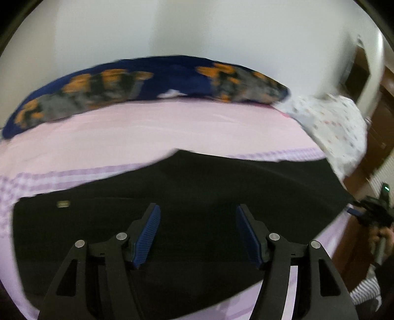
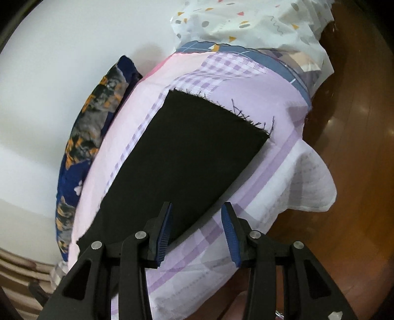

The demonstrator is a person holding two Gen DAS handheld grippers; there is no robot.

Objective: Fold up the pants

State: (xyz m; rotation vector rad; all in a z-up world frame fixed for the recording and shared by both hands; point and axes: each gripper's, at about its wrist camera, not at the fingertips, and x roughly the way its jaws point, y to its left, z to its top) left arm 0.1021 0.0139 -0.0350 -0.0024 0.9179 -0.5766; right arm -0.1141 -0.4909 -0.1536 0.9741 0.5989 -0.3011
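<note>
Black pants (image 1: 187, 197) lie flat on a pink-and-lilac checked sheet (image 1: 147, 128), filling the lower centre of the left wrist view. Small pale label (image 1: 63, 204) on pants at left; writing too small to read. Left gripper (image 1: 197, 233): jaws wide, nothing btwn them, above the cloth. Right gripper (image 2: 197, 236), lower centre of right wrist view: jaws apart, empty, over the pants' edge. Frayed hem (image 2: 221, 108) upper centre. Navy-orange pillow (image 1: 147, 83) across top; white patterned cloth (image 2: 246, 22) upper right.
</note>
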